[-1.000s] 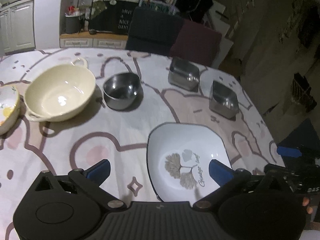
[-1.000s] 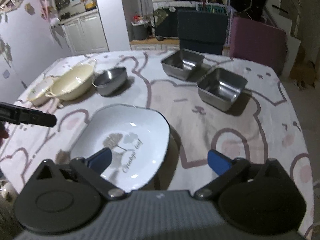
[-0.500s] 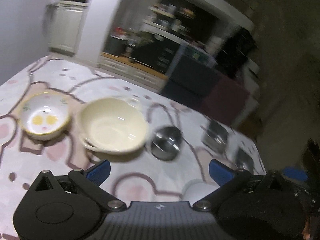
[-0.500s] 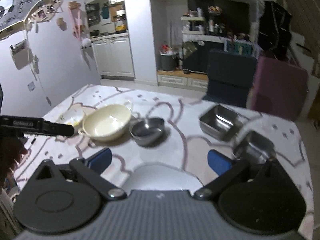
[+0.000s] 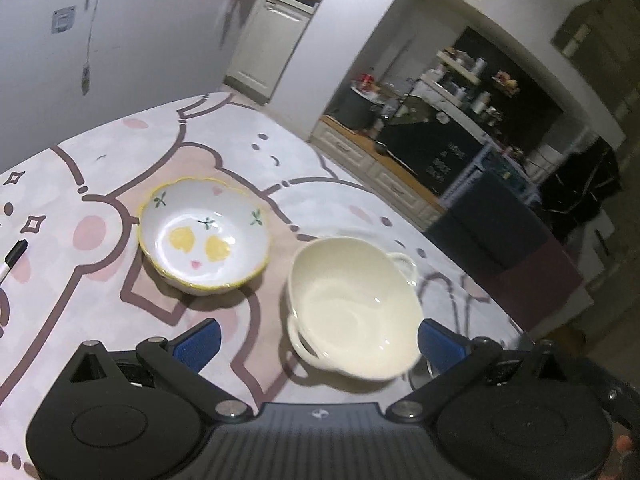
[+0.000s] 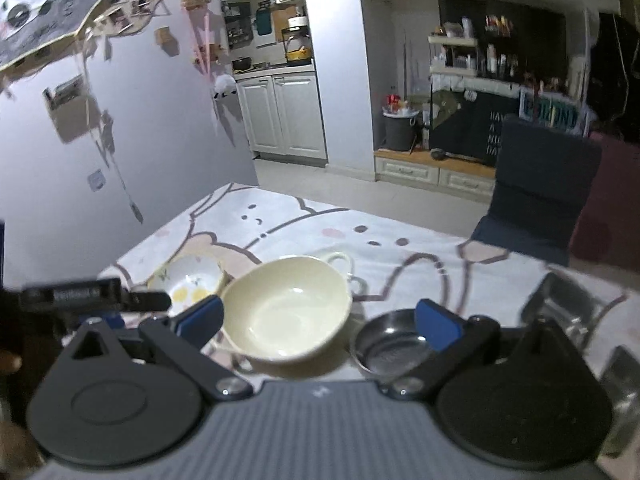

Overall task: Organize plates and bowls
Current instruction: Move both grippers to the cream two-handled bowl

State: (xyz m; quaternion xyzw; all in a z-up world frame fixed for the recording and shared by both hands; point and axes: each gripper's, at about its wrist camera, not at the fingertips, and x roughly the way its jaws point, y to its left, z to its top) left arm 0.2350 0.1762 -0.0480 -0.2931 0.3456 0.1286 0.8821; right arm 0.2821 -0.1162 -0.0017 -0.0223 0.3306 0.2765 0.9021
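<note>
A cream two-handled bowl (image 5: 354, 308) sits on the patterned tablecloth, just ahead of my left gripper (image 5: 318, 340), which is open and holds nothing. To its left stands a white bowl with a yellow rim and lemon print (image 5: 204, 236). In the right wrist view the cream bowl (image 6: 288, 312) lies between the open fingers of my right gripper (image 6: 318, 320), with the lemon bowl (image 6: 192, 280) at left and a round steel bowl (image 6: 390, 348) partly behind the right fingertip. Square steel containers (image 6: 568, 300) are blurred at the right edge.
A marker pen (image 5: 12, 260) lies near the table's left edge. The other gripper's body (image 6: 92, 296) reaches in from the left in the right wrist view. A dark chair (image 6: 540, 192) stands behind the table, with kitchen cabinets (image 6: 284, 116) beyond.
Both grippers have lifted and swung left, away from the white leaf-print plate. The plate has left both views; the cream and lemon bowls now fill the foreground.
</note>
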